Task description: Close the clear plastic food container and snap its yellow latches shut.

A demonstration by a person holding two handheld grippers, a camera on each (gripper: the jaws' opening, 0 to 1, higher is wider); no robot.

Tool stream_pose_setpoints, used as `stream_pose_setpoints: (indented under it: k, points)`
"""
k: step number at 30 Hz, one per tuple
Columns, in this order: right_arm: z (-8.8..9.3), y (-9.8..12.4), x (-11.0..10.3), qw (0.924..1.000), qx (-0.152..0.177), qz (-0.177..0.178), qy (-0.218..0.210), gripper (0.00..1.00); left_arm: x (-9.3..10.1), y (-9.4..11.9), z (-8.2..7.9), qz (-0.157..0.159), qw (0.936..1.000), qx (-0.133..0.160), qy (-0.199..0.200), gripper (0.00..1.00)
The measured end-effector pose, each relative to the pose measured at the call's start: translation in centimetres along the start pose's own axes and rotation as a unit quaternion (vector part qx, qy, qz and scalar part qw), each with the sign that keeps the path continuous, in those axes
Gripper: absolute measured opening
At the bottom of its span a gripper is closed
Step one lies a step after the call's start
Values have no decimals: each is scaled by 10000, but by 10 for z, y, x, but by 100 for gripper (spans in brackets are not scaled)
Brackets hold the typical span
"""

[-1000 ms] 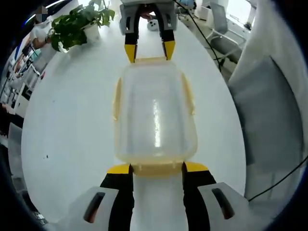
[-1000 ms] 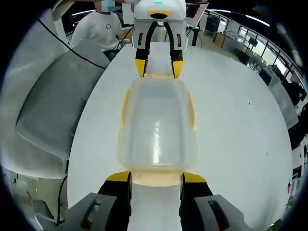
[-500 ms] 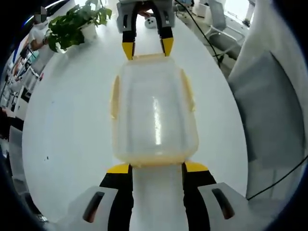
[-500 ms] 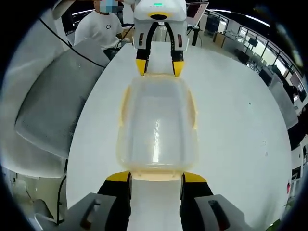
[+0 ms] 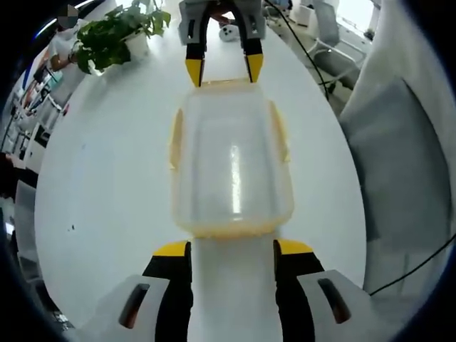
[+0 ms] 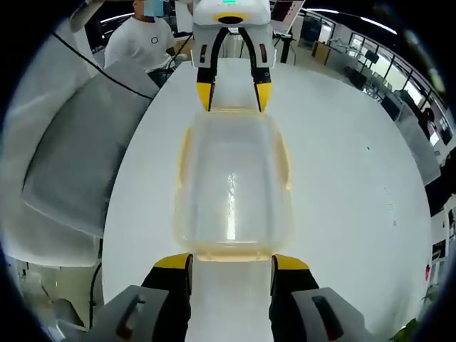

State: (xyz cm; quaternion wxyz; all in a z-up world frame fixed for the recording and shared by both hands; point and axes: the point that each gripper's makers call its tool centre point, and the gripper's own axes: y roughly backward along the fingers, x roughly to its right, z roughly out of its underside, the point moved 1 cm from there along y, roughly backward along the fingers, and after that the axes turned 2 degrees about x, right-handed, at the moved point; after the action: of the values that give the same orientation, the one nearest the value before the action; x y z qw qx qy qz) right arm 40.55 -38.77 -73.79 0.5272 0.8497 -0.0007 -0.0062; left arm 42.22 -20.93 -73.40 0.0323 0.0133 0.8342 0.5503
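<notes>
Your left gripper [image 5: 232,246] stands with its yellow-tipped jaws spread wide at 6 o'clock of the left gripper view, holding nothing; the tips sit just short of the near end of the clear rectangular plastic food container with its yellow rim [image 5: 231,165], and whether they touch it cannot be told. Your right gripper [image 6: 229,258] matches it at 6 o'clock of the right gripper view: jaws parted wide, empty, bracketing the near yellow end latch [image 6: 229,251] without gripping it.

You have the two tools facing each other along the box's long axis. In each view the opposite gripper shows at 12 o'clock, its tips against the far end. That reads as a bracing pose: one end steadied while the other is pressed, so the box will not skate on the smooth top.

The lid looks seated on the container, lying flat and square on the base. The yellow side latches [image 5: 279,135] at 3 and 9 o'clock appear to flare slightly outward, so judge them not yet snapped; the end latches are hard to read.

The container rests on a white glossy tabletop [image 5: 107,178] with rounded ends. In the left gripper view a green leafy potted plant [image 5: 117,35] stands at 11 o'clock. In the right gripper view a grey padded chair back [image 6: 78,142] sits at 9 o'clock, a person in a white shirt [image 6: 146,43] at 11 o'clock, and office desks run along 1 to 2 o'clock.
</notes>
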Motion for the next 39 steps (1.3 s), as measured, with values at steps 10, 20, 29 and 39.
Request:
stream_pose_setpoints:
  k: [10,20,29,39]
  points:
    - [-6,7,1,9999,53,116,-81,40,2,5,-6,-9,9998,141,158,44]
    - [-8,15,2,9987,112,310,-398,40,2,8,-12,-105,9959,425,792,44]
    - [-13,19,2,9918,302,534,-1125,41,0,12,-13,-71,9775,787,1956,47]
    - [-11,19,7,9730,505,775,-2115,42,-3,10,-16,-114,9485,1195,2931,45]
